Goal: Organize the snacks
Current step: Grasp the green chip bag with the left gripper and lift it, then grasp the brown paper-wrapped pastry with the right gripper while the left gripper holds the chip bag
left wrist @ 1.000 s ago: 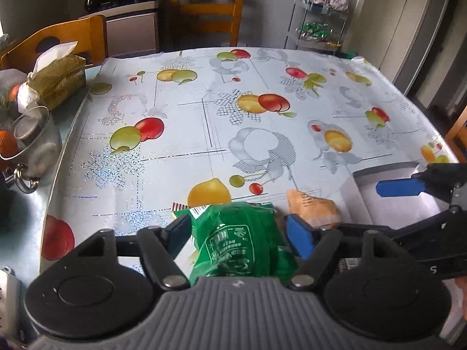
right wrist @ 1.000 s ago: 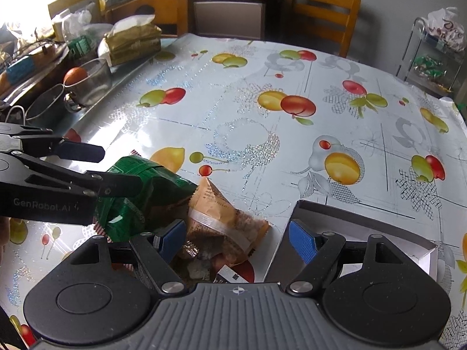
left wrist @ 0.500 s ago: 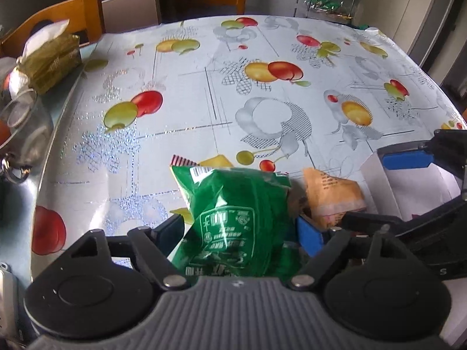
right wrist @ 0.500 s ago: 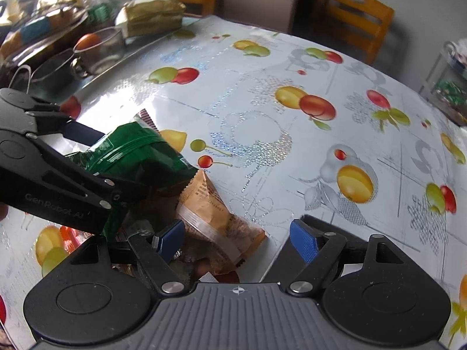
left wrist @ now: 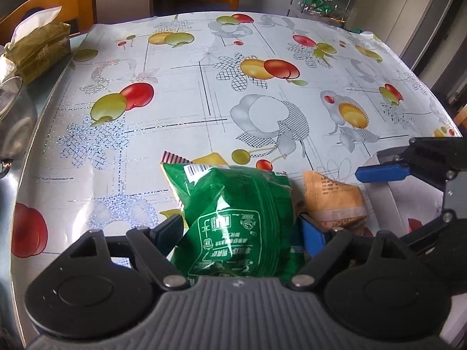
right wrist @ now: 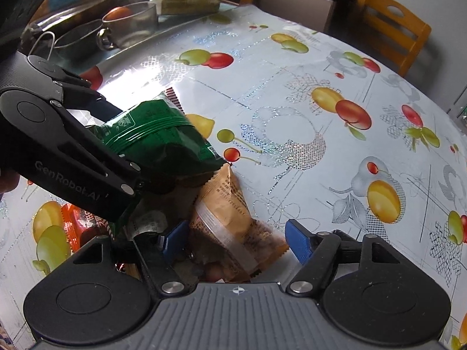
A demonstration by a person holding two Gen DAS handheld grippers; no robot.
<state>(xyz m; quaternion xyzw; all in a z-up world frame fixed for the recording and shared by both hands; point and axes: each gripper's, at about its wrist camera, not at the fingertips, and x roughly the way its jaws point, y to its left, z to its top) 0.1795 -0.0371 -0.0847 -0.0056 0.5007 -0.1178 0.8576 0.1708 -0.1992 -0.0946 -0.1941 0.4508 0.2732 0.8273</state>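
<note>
I'm hanging my left gripper (left wrist: 239,230) over the green snack bag (left wrist: 233,218), which is sitting near the table's (left wrist: 181,110) near edge. The jaws are standing spread with the bag between them. They have just been opening, though the last stretch shows no real change. The bag's lower part is disappearing behind the gripper body, so I cannot tell whether the pads are touching the foil.

My right gripper (right wrist: 233,240) is straddling the orange snack packet (right wrist: 230,221), which is lying just right of the green bag and partly tucked under it. These jaws have just been closing. The right blue pad (right wrist: 297,245) is standing clear of the wrapper; the left one is sitting right against it, and I cannot make out whether it is pressing. The packet's near end is being cut off by the gripper body.

More wrappers are peeking out beneath the left gripper in the right wrist view, something orange-red (right wrist: 78,221) among them, too crowded and shadowed to read. A grey box (left wrist: 388,192) is showing only in part behind my right gripper. At the table's far left edge a tissue pack (left wrist: 38,49) and metal pots (right wrist: 128,26) are blurring out.
</note>
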